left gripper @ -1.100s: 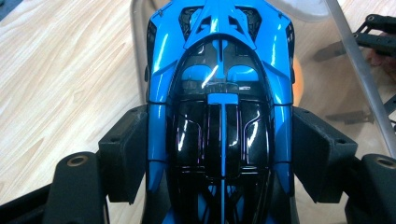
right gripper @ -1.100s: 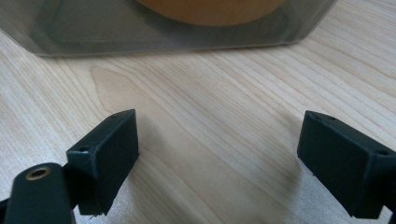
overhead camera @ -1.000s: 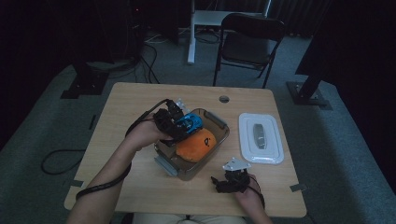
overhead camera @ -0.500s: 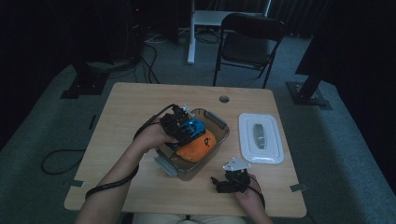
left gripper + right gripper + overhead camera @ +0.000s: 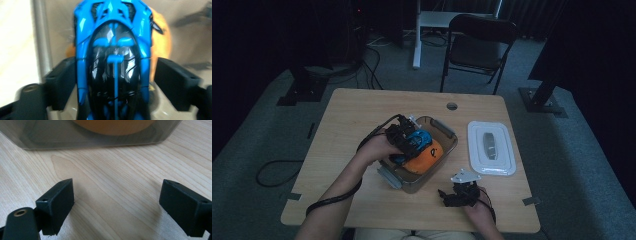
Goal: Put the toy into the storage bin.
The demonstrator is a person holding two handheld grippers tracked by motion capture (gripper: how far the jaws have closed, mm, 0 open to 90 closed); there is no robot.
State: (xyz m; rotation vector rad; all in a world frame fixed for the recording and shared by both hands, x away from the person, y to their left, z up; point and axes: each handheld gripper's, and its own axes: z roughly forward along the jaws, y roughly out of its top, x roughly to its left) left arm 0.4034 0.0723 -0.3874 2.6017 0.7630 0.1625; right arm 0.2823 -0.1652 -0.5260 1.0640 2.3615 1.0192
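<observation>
Blue-black toy car [image 5: 113, 62] sits in clear container [image 5: 447, 131], on orange toy [image 5: 424, 159]. My left gripper [image 5: 408, 141] jaws just opened, pads off its sides. I'd lift straight up, avoid snagging. Right gripper [image 5: 458, 194] open, idle on table [image 5: 362, 110].

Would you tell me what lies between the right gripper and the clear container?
Only bare wooden table: the right gripper view shows nothing between the right gripper and the container wall.

No readable text, labels or numbers anywhere
</observation>
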